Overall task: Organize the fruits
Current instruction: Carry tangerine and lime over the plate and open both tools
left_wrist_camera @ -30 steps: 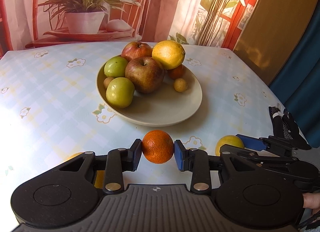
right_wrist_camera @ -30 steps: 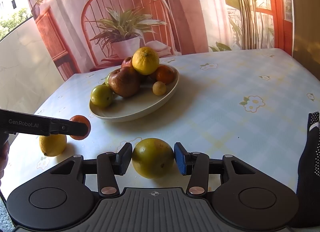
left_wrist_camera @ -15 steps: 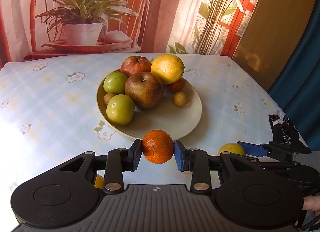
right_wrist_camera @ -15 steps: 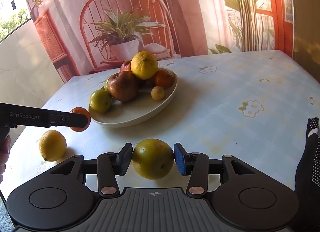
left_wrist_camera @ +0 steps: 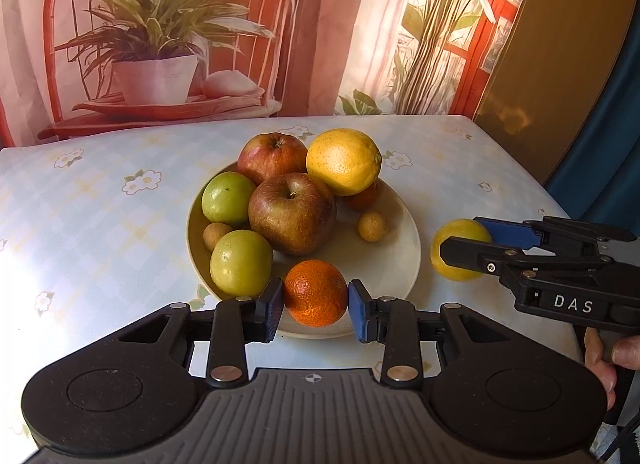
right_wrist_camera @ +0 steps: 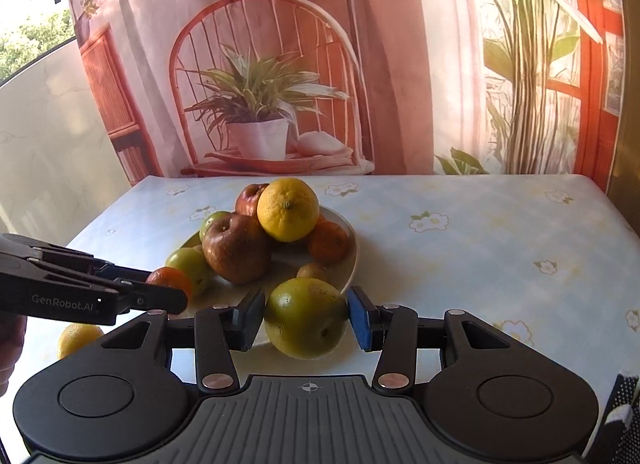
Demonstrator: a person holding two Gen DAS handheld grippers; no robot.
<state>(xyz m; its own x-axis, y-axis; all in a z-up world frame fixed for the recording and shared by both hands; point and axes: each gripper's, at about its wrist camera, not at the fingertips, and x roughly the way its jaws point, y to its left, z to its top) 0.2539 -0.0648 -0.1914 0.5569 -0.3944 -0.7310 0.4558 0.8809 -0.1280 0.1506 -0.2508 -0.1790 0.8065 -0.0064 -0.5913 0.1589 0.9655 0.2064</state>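
Left gripper (left_wrist_camera: 316, 304) clamps a small orange mandarin (left_wrist_camera: 315, 292) between its 2 blue pads, held over the 6 o'clock rim of the cream plate (left_wrist_camera: 400, 264), while the right gripper (right_wrist_camera: 306, 318) clamps a yellow-green citrus (right_wrist_camera: 306, 318) beside the plate's 3 o'clock edge. On the plate lie 2 red-brown apples (left_wrist_camera: 292, 213), 2 green apples (left_wrist_camera: 241, 262), a large yellow citrus (left_wrist_camera: 343, 161) at 12 o'clock, another mandarin (right_wrist_camera: 328, 242) and 2 small tan fruits (left_wrist_camera: 372, 225). A lemon (right_wrist_camera: 78, 338) rests on the floral tablecloth (left_wrist_camera: 100, 223), at 8 o'clock from the plate in the right wrist view.
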